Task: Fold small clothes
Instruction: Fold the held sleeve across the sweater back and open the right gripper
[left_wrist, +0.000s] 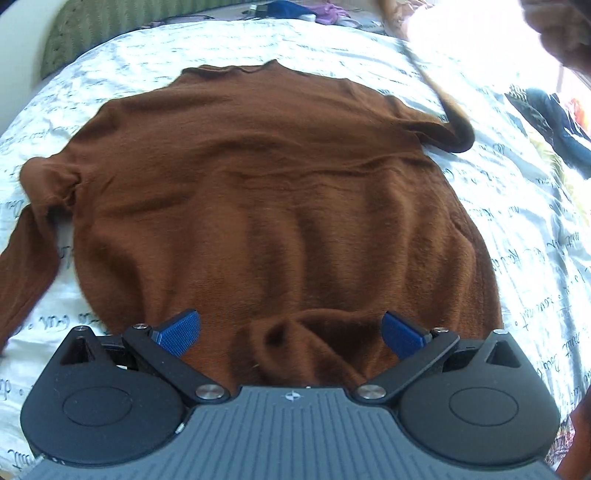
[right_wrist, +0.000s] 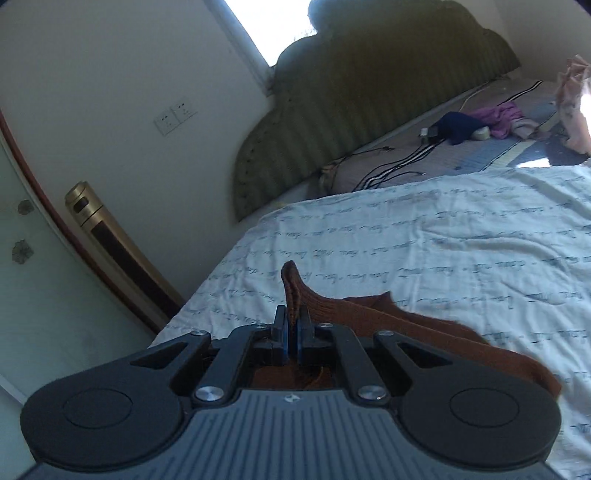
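Folding looks barely begun: brown knitted sweater lies spread flat on the white script-printed bedspread, body unfolded, near hem bunched between the left tongs, which stand apart over it. Right tongs are clamped on its ribbed sleeve cuff, lifted; both sleeves and body remain to fold.

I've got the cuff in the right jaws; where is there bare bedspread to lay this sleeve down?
Bare bedspread lies ahead of the right gripper, between the sweater sleeve and the headboard-side clutter. In the left view, the brown sweater fills the middle; only narrow strips flank it.
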